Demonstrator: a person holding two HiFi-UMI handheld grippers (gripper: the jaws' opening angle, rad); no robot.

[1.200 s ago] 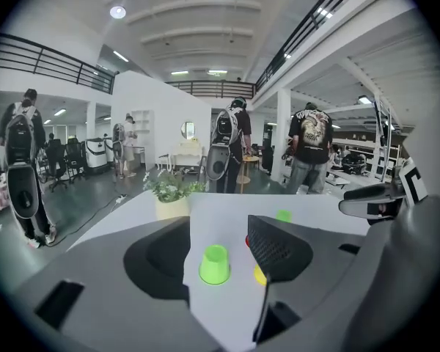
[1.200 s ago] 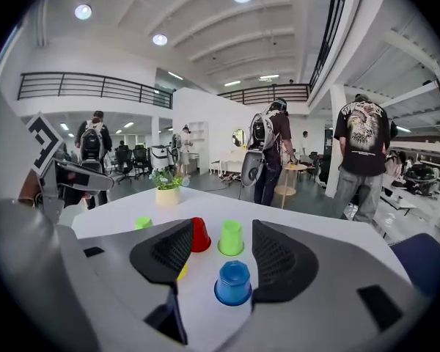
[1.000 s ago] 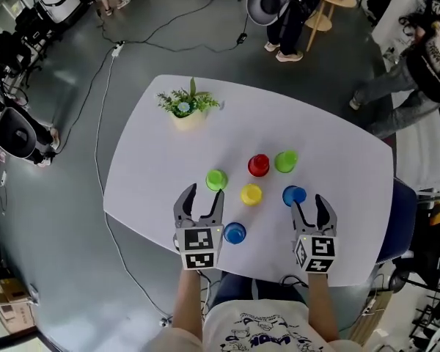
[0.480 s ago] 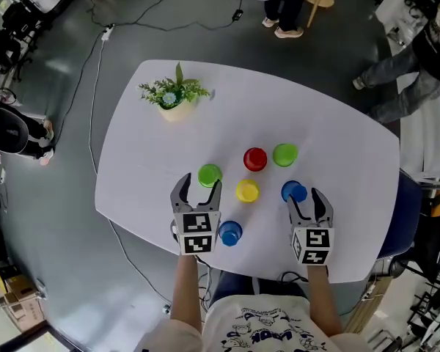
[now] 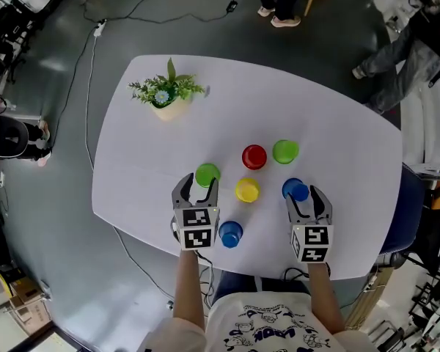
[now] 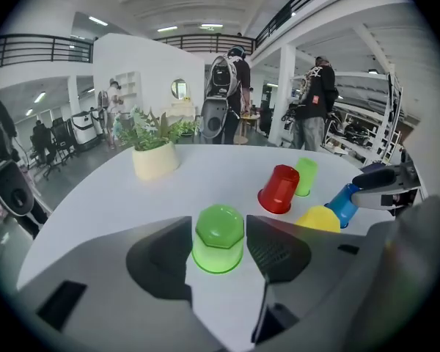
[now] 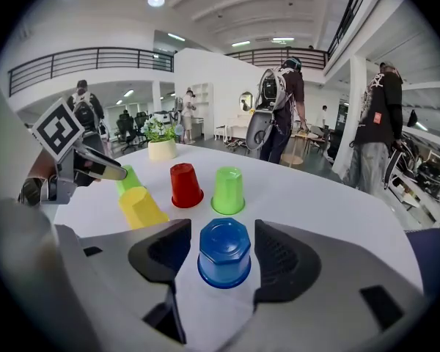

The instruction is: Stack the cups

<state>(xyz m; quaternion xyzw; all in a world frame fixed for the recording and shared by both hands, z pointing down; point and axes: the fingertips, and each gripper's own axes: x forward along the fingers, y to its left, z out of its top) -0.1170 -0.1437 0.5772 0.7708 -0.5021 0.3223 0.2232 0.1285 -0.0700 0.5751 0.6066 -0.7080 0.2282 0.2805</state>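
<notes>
Standing upside down on the white table (image 5: 330,123) are six plastic cups: two green, two blue, one red and one yellow. Each has its mouth on the tabletop and its faceted base up, so its long axis runs vertical. They cluster toward the person's edge of the table.

The only markings on the tools are black-and-white square code patterns on the cube behind each gripper's jaws. The print on the person's shirt is cut off at the bottom of the head view and cannot be read.

The left gripper (image 5: 196,191) points forward and down, with the nearer green cup (image 5: 207,174) between its jaws. The jaws have just been closing in, but a thin gap remains on each side, so the cup is not gripped. The right gripper (image 5: 306,202) likewise straddles a blue cup (image 5: 294,190), jaws apart and clear of its sides.

The yellow cup (image 5: 247,190) stands between the two straddled cups. Beyond it, the red cup (image 5: 254,156) and the second green cup (image 5: 284,152) stand just beside each other. The second blue cup (image 5: 230,233) is near the table edge, just beside the left gripper's cube.

One potted plant (image 5: 165,97) stands well apart at the far left.
</notes>
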